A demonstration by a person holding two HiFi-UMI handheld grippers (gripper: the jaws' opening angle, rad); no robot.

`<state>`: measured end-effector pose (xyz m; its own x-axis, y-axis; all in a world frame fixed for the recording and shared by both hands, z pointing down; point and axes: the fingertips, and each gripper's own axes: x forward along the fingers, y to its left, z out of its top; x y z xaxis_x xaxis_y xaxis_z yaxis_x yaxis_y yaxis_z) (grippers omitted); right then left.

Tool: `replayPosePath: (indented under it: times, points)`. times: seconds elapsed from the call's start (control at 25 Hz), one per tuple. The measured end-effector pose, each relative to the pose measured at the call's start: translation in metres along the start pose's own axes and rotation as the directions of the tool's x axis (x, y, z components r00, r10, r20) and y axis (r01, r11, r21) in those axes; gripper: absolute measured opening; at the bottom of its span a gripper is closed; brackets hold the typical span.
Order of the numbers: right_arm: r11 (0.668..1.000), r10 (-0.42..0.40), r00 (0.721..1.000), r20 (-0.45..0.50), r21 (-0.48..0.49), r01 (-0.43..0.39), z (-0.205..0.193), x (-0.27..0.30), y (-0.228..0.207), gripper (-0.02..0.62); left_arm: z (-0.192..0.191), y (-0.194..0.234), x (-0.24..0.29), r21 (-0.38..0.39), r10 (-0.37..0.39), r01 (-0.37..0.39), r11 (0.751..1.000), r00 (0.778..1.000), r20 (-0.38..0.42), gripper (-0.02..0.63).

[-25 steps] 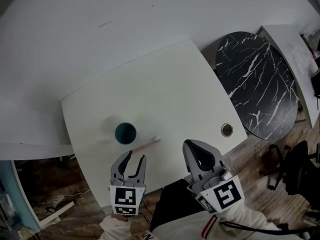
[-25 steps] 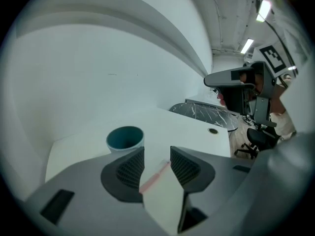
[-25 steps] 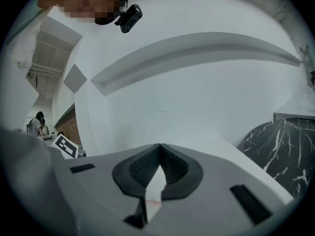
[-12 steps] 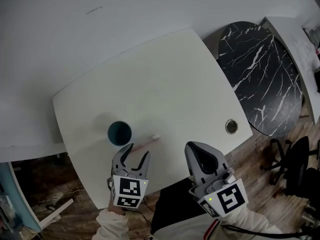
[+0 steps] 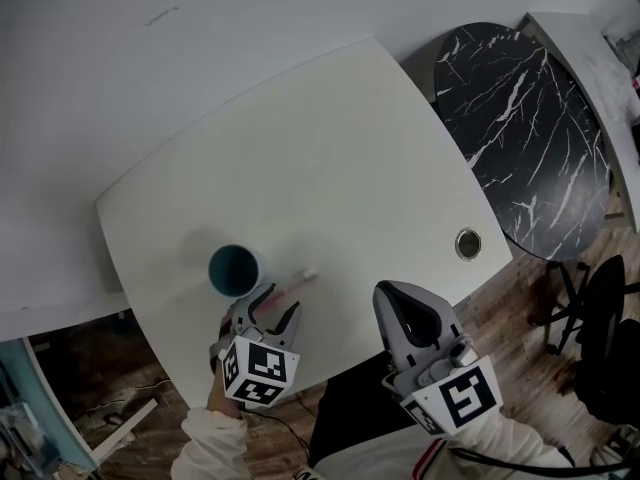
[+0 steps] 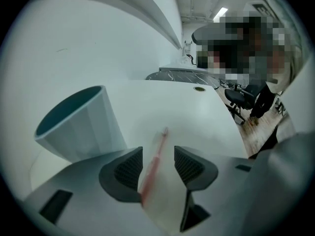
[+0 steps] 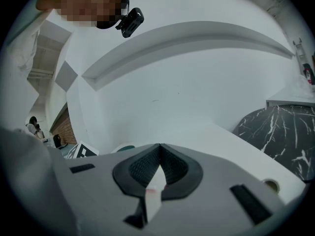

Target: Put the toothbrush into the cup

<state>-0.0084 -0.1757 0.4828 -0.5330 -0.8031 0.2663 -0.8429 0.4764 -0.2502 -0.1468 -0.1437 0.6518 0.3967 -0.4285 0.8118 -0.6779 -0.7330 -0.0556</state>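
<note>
A teal cup [image 5: 233, 270] stands upright on the white table [image 5: 330, 158], near its front left edge. Just right of it lies a pink toothbrush [image 5: 296, 284], head pointing away from me. My left gripper [image 5: 270, 310] points steeply down over the handle. Its jaws have just been opening and now stand open astride the toothbrush [image 6: 156, 154], the pads [image 6: 129, 168] not pressing on it. The cup [image 6: 78, 124] is close on the left in the left gripper view. My right gripper [image 5: 403, 304] hovers shut and empty at the table's front edge, its pads [image 7: 170, 163] meeting.
A round black marble table [image 5: 530, 138] stands to the right of the white one. A metal cable grommet [image 5: 467, 242] sits near the white table's right corner. A dark office chair [image 5: 600, 338] is on the wooden floor at the right.
My left gripper has come down onto the toothbrush handle and rolled, with its jaws wider than before. The right gripper has sunk a little. Cup and toothbrush have stayed in place.
</note>
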Motion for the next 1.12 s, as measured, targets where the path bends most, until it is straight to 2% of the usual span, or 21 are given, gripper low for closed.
replayPosePath:
  times: [0.28, 0.44, 0.56, 0.72, 0.8, 1.12]
  points:
    - [1.000, -0.017, 1.000, -0.003, 0.018, 0.018, -0.006, 0.001, -0.007, 0.003, -0.004, -0.003, 0.011, 0.052, -0.006, 0.009, 0.999, 0.999, -0.045, 0.204]
    - [1.000, -0.017, 1.000, -0.003, 0.023, 0.017, -0.007, 0.001, -0.008, 0.003, -0.004, -0.002, 0.014, 0.031, -0.001, 0.003, 1.000, 0.998, -0.062, 0.196]
    - [1.000, -0.018, 1.000, -0.005, 0.025, 0.018, -0.008, 0.002, -0.009, 0.003, -0.005, 0.000, 0.016, 0.004, 0.006, -0.006, 1.000, 0.998, -0.061, 0.152]
    - [1.000, -0.017, 1.000, -0.006, 0.025, 0.017, -0.008, 0.003, -0.010, 0.003, -0.009, 0.002, 0.018, -0.017, -0.001, -0.001, 1.000, 0.997, -0.081, 0.149]
    - [1.000, -0.015, 1.000, -0.007, 0.025, 0.015, -0.009, 0.004, -0.010, 0.003, -0.010, 0.003, 0.018, -0.034, -0.002, 0.000, 0.999, 0.997, -0.083, 0.116]
    - [1.000, -0.012, 1.000, -0.010, 0.027, 0.012, -0.011, 0.005, -0.010, 0.003, -0.011, -0.003, 0.020, -0.068, -0.026, 0.021, 0.997, 0.997, -0.073, 0.065]
